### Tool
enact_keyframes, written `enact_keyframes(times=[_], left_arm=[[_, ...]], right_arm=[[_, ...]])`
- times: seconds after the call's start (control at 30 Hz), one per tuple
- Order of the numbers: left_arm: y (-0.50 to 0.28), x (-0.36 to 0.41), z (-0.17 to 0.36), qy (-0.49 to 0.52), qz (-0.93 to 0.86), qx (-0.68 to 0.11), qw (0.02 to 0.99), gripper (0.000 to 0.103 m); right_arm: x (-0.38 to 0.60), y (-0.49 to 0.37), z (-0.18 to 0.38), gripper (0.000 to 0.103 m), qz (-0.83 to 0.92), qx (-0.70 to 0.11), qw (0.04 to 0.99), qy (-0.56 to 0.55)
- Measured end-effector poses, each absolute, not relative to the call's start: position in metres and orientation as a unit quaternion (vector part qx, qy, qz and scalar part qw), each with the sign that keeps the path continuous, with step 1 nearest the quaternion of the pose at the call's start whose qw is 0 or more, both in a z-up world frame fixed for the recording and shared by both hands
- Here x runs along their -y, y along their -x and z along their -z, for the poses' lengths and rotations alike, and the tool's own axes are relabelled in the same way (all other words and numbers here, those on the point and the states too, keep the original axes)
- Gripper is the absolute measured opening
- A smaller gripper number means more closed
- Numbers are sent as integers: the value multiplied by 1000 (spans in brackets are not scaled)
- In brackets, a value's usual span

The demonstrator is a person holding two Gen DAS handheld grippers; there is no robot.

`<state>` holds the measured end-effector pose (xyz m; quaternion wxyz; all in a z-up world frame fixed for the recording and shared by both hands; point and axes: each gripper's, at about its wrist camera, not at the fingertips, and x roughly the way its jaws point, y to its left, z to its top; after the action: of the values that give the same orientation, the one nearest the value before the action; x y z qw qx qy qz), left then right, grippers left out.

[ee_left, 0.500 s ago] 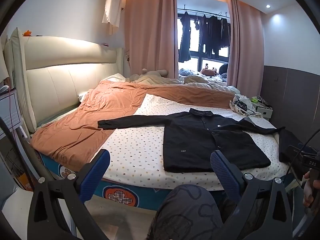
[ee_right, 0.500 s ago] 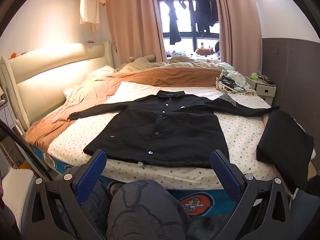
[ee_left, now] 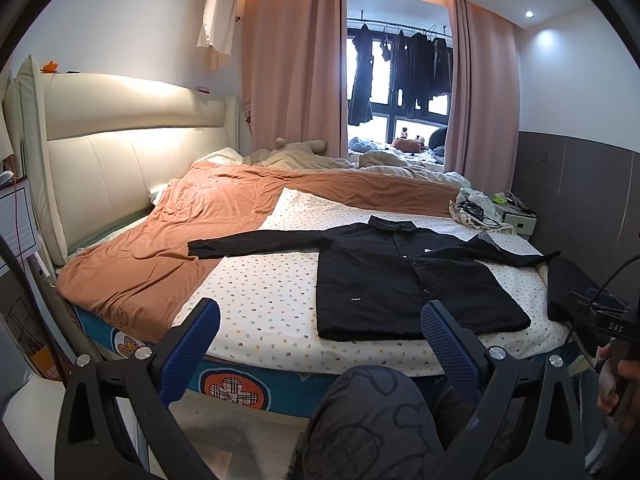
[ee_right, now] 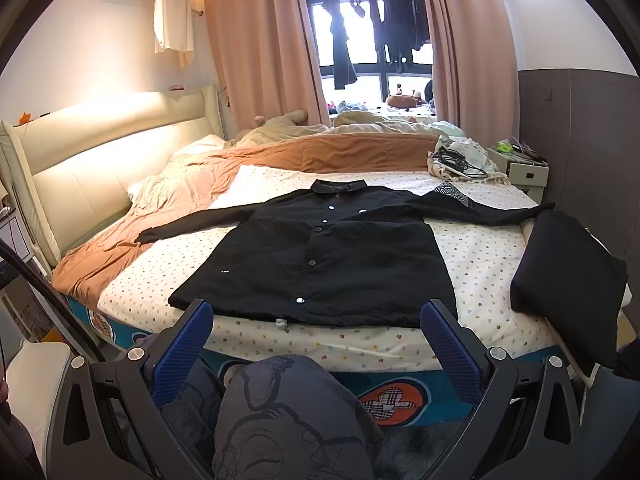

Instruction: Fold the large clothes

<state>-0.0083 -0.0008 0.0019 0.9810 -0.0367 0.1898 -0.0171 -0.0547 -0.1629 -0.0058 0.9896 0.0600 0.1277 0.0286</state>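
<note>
Nearest the cameras, both sets of tongs stood wide apart with nothing between their blue pads: the left tongs (ee_left: 320, 344) and the right tongs (ee_right: 316, 340) hung short of the bed's near edge, above a patterned knee (ee_right: 288, 412) of the person, touching no cloth. At the right margin of the left view a hand (ee_left: 616, 384) gripped the handle of the other tool.

Just beyond, the black shirt (ee_right: 320, 256) lay flat and buttoned on the dotted sheet (ee_left: 264, 292), hem at the near edge, collar at the far side, both sleeves stretched straight out to left and right. By that lay, I judged the shirt spread and smoothed but no fold yet begun: the sleeves were still to be brought in, the body doubled. To the right, a dark folded bundle (ee_right: 568, 272) sat on the bed's corner; it may have been a garment already done, though its kind could not be made out.

The right sleeve's end ran behind that bundle's edge and was partly lost. A patterned patch (ee_right: 452, 194) near the right shoulder was unclear, lining or a separate cloth. Farther off lay the orange blanket (ee_left: 160, 248) by the headboard, a heap of cables (ee_right: 456, 160) at the far right, and, beyond the curtains, dark clothes (ee_left: 400, 68) hanging against the glare, their details washed out.
</note>
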Motion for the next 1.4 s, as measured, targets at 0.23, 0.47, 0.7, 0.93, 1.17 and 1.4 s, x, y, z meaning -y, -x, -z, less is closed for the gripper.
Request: enact_keyframes(times=[0.23,0.47,0.7,0.93,1.17,1.4], left_arm=[[14,7,-8,25,22,-183,983,103],[17,6,-7,24,22,-179,983,103],[17,7,-6,22,23,-179,983,103],[17,5,-8,23,25,-179,983,103],[17,4,-8,23,26,-178,983,103],[13,4,-10,25,29,-178,983,103]], right_arm=[[168,59,3,103,-24,-123,989,-75],[166,61,7,103,-19,-121,989,-77],[168,63,8,103,-17,-117,990,-78],[168,64,10,103,-15,-116,990,-76],[173,64,10,103,-15,-111,990,-81],[174,63,13,103,-13,-110,990,-81]])
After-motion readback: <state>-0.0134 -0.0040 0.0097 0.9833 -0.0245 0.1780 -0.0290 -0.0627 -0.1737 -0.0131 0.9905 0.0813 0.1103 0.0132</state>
